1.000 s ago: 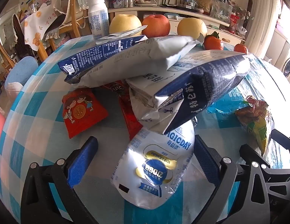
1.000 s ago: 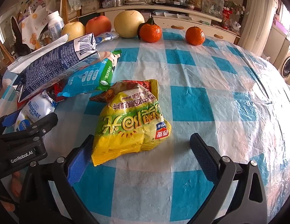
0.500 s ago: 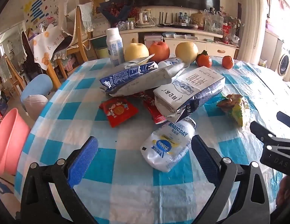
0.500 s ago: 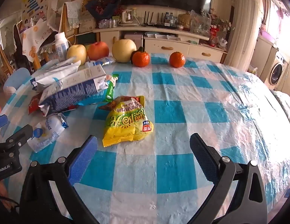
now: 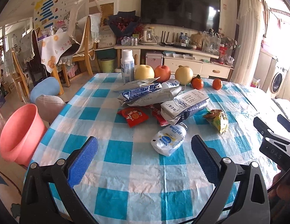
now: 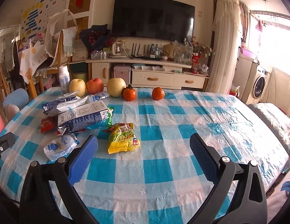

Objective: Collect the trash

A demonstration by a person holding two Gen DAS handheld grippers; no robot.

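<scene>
Trash is piled up on the left half of the table [image 6: 182, 112], which has a blue-and-white checked plastic cloth on it. Nearest piece in the left wrist view is a squashed white pouch [image 5: 169, 140] with blue print and a yellow-and-blue round logo, lying flat just ahead of the left gripper [image 5: 144, 154]. Behind it there's a white and navy milk carton [image 5: 186, 105], dented and tipped on its side, leaning over a red wrapper [image 5: 133, 116] and a second thin red wrapper [image 5: 159, 116]. Farther back a crumpled blue-and-silver bag [image 5: 145, 94] lies across the heap. Off to the right, sitting apart from the pile, is a crinkled yellow snack bag [image 6: 123, 139] with green lettering and a reddish top, and a green-and-blue packet [image 6: 107, 118] pokes out from under the carton beside it. Along the far edge are two yellow apples, a red apple [image 5: 163, 72], two tangerines [image 6: 158, 93] and a white bottle [image 5: 127, 68], all upright and clean-looking. A pink bucket [image 5: 19, 134] stands on the floor left of the table. Both tools hang above the near edge with nothing in them: the left gripper's blue pads are spread wide, and the right gripper [image 6: 144, 155] is spread wide too, with the yellow bag just ahead of its left pad.
</scene>
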